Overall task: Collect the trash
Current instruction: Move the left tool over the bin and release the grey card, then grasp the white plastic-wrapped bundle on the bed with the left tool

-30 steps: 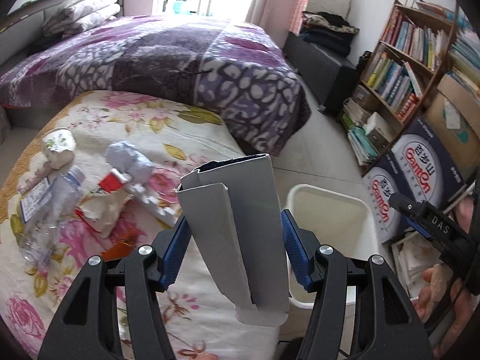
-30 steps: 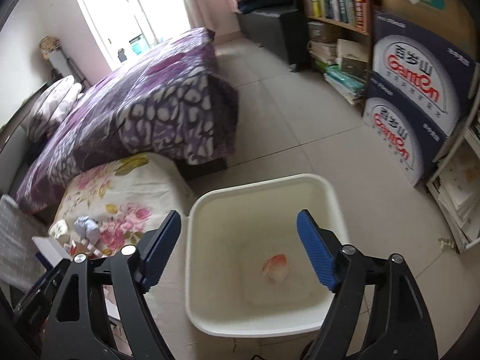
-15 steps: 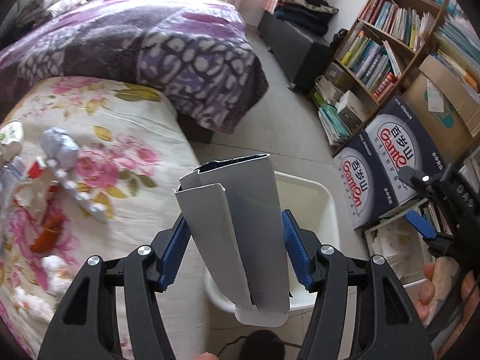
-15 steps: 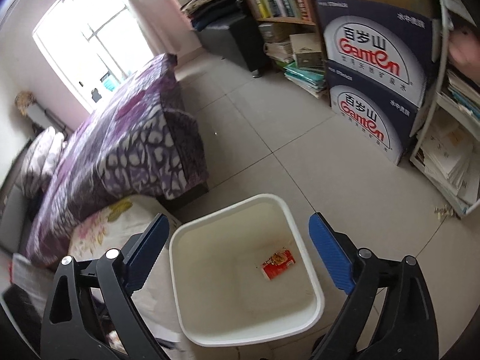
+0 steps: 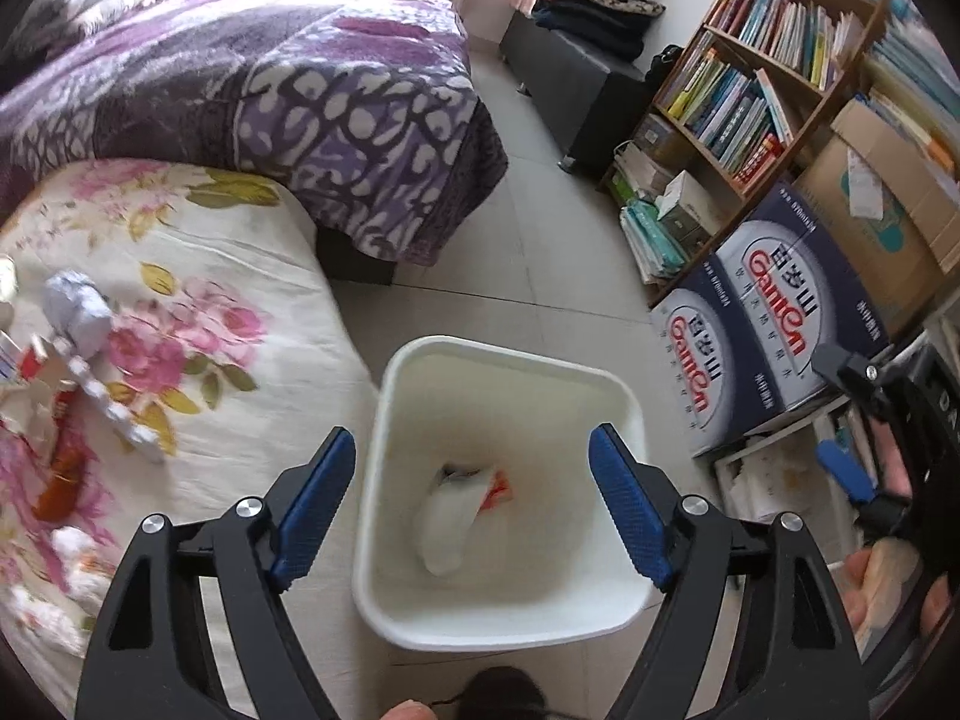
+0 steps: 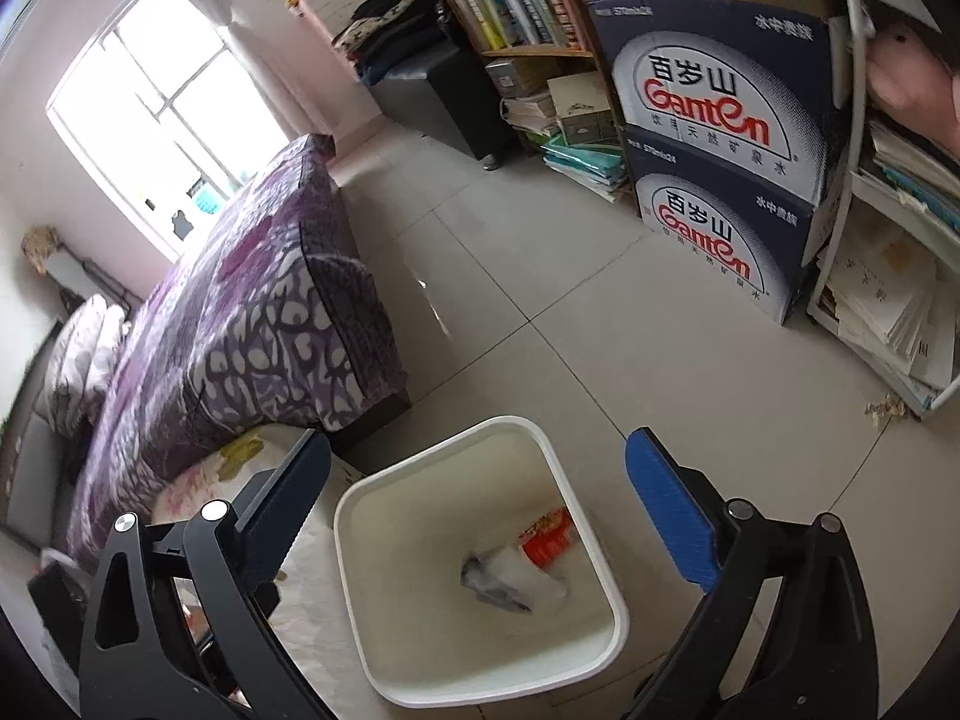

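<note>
A white trash bin (image 5: pixel 624 402) stands on the tiled floor beside a low table with a floral cloth (image 5: pixel 228 276). My left gripper (image 5: pixel 468 504) is open and empty right above the bin. A grey cardboard box (image 5: pixel 447 519) lies in the bin on a red wrapper (image 5: pixel 501 489). My right gripper (image 6: pixel 477 516) is open and empty above the bin (image 6: pixel 360 510); the box (image 6: pixel 504 579) and wrapper (image 6: pixel 549 537) show inside. Several pieces of trash lie on the cloth at left, among them a crumpled grey paper ball (image 5: pixel 78 306).
A bed with a purple blanket (image 5: pixel 300 90) stands behind the table. Stacked Ganten water cartons (image 5: pixel 762 324), a bookshelf (image 5: pixel 750 90) and paper stacks line the right side. A dark bench (image 5: pixel 576 78) stands at the far wall.
My left gripper opened over the bin and the grey box it held fell in. My right gripper moved back and to the right, away from the bin.
</note>
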Available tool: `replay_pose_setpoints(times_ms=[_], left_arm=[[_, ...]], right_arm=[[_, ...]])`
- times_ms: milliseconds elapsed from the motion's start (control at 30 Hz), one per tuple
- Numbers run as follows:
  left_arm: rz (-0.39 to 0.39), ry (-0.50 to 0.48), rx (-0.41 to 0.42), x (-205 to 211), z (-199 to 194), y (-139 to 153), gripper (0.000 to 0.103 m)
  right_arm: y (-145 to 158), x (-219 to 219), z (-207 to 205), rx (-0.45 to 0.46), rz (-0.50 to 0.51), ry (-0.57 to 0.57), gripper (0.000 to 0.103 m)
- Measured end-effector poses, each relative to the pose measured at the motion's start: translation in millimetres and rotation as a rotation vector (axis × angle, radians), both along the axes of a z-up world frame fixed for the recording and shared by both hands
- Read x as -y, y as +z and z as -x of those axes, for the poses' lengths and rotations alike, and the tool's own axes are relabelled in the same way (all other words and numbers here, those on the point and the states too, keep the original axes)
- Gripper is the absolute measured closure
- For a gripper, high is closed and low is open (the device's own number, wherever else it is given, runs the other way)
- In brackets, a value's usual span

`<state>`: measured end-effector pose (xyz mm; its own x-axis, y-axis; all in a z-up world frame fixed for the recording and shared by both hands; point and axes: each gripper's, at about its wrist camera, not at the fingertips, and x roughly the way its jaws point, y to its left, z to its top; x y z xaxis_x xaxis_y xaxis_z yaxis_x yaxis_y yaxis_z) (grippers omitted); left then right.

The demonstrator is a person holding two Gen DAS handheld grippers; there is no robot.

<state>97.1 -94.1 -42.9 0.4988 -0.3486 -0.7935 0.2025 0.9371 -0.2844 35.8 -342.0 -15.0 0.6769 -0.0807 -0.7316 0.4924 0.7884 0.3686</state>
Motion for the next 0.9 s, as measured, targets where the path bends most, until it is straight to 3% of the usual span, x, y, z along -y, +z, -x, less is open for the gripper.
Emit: replay_pose_setpoints(times_ms=[300, 533, 667, 900], left_arm=[[-0.217, -0.015, 0.062, -46, 25, -5, 0.023], [-0.353, -0.015, -0.027, -100, 42, -33, 0.022], [-0.415, -0.092, -0.074, -127, 57, -45, 0.022], [-0.512, -0.31, -0.143, -168, 86, -67, 0.022]], right_arm=[[-2, -60, -16, -0.048, 0.176, 0.122, 0.007], [-19, -110, -31, -0.11, 0.23, 0.256, 0.007], [-29, -137, -38, -0.144, 0.251, 0.324, 0.007], [-49, -188, -51, -0.209, 0.256, 0.461, 0.007]])
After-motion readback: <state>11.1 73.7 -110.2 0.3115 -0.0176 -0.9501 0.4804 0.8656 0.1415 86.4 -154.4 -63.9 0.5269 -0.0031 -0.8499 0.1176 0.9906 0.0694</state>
